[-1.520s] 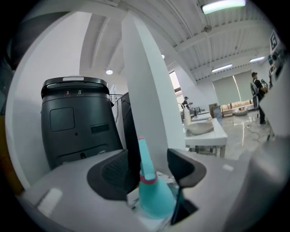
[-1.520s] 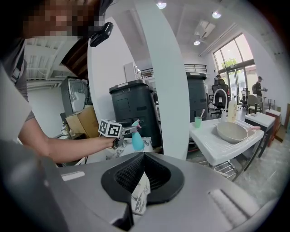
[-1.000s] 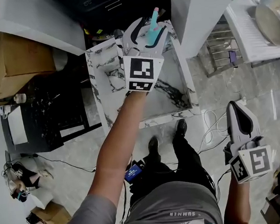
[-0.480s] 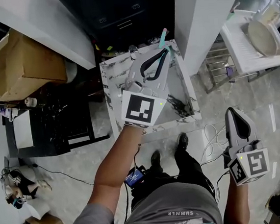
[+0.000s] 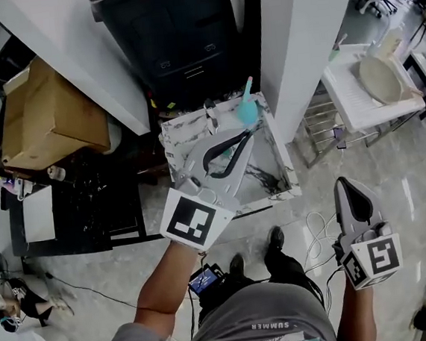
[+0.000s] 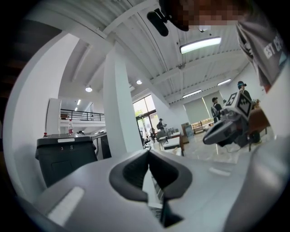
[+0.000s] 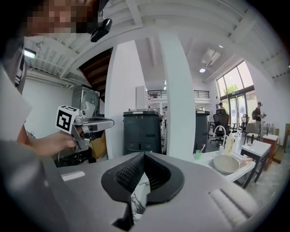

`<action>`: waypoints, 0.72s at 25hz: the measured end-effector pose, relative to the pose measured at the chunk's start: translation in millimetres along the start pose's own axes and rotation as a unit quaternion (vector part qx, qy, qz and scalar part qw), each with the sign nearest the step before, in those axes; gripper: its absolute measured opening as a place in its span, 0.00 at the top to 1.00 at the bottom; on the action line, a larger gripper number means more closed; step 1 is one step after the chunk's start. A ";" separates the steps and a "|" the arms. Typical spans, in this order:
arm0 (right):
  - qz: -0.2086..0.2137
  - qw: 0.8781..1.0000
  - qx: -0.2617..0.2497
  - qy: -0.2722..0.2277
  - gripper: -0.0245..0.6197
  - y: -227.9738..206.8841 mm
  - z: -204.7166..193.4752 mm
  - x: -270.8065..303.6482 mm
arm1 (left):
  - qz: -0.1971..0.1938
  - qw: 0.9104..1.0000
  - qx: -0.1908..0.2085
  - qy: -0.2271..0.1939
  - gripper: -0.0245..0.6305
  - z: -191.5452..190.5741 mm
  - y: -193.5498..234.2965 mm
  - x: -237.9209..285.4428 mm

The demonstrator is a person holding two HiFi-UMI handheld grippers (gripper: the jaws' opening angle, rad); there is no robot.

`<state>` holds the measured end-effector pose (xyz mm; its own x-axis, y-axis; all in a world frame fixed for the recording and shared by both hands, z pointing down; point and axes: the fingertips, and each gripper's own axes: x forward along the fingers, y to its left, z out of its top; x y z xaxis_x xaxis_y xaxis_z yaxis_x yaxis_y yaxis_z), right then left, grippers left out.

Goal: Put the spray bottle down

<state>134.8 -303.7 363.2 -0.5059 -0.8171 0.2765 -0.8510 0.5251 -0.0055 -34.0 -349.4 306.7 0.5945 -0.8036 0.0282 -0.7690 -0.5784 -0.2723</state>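
The teal spray bottle (image 5: 246,106) stands upright near the far edge of the small marble table (image 5: 275,173). My left gripper (image 5: 250,131) hovers just on the near side of it, apart from it, pointing level. Its jaws are shut with nothing between them, as the left gripper view (image 6: 148,155) also shows. Off to the right of the table, over the floor, my right gripper (image 5: 347,189) is held with its jaws closed and empty (image 7: 144,157). The bottle appears in neither gripper view.
A black bin (image 5: 177,34) stands behind the table, a white pillar (image 5: 301,37) at its right. A cardboard box (image 5: 47,118) sits far left. A white table with a bowl (image 5: 375,79) is at the right. Cables (image 5: 320,227) lie on the floor.
The left gripper let go of the spray bottle, shut its jaws and drew back toward me and upward. The bottle stays on the table. The right gripper rose a little.
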 end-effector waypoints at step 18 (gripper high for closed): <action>0.022 0.996 -0.082 -0.033 0.96 89.1 50.8 -61.6 | -0.007 0.999 -0.040 0.020 0.96 50.4 -20.7 -150.8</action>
<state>83.0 -218.6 296.9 -0.5552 -0.8031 0.2163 -0.7957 0.5886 0.1429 -95.9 -209.3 259.5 0.5968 -0.7992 0.0709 -0.7777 -0.5980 -0.1938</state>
